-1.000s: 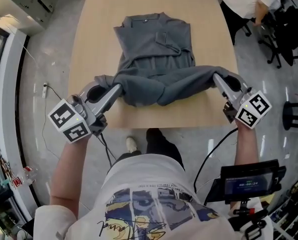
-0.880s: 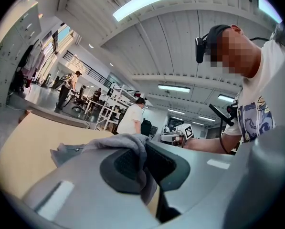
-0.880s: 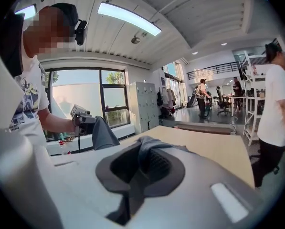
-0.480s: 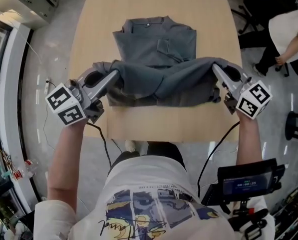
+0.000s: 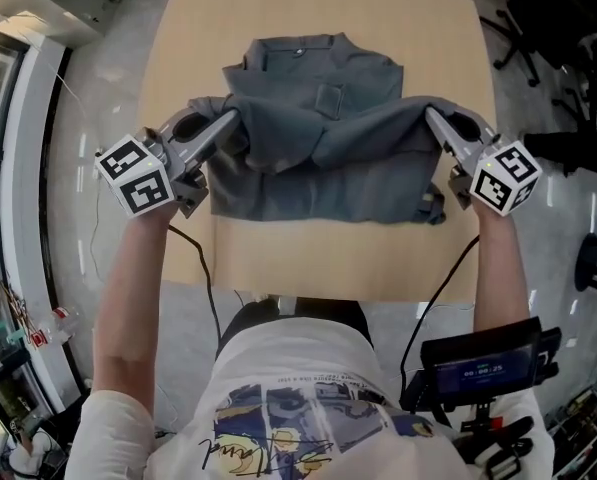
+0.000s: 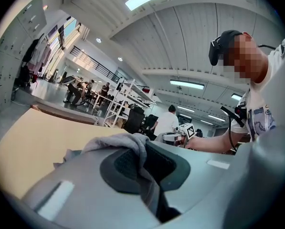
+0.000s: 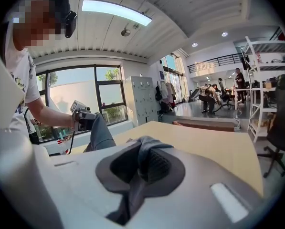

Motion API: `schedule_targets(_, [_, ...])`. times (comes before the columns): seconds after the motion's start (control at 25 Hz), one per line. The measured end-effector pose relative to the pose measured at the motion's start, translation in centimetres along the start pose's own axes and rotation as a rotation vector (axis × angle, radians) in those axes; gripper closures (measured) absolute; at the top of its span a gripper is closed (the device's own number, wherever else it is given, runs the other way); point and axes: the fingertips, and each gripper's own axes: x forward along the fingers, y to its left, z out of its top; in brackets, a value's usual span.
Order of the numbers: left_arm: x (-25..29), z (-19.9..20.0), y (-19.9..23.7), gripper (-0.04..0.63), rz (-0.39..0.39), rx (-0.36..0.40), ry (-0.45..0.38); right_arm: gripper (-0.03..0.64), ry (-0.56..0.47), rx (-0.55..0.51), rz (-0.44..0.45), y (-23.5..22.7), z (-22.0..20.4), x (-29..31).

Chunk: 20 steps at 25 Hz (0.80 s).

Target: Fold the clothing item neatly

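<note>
A grey shirt (image 5: 318, 118) lies on the light wooden table (image 5: 308, 258), collar at the far side. Its near hem is lifted and stretched between my two grippers, folding over the body of the shirt. My left gripper (image 5: 232, 118) is shut on the hem's left corner; grey cloth (image 6: 132, 149) is pinched between its pads. My right gripper (image 5: 430, 116) is shut on the right corner, with cloth (image 7: 144, 159) bunched in its jaws. In the right gripper view the left gripper (image 7: 82, 116) shows across the table with cloth hanging from it.
The table's near edge (image 5: 328, 293) is close to the person's body. Cables hang from both grippers. An office chair (image 5: 548, 18) stands at the right on the grey floor. Shelving and people are seen far off in the gripper views.
Both grippers have carried the shirt's hem away from the person, toward the collar. The lifted cloth now covers more of the shirt's lower half.
</note>
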Motion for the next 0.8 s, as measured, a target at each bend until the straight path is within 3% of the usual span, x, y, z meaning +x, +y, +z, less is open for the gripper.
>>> schedule_targets(0.36, [0.4,-1.4,2.8,0.575,0.072,-0.019,0.04,0.603,0.048,0.036,-0.01,-1.2,-2.3,1.3])
schedule_targets(0.8, [3.8,-6.6,11.8,0.575,0.209,-0.068,0.155,0.603,0.136,0.187,-0.043,-7.9,-9.4,6.4])
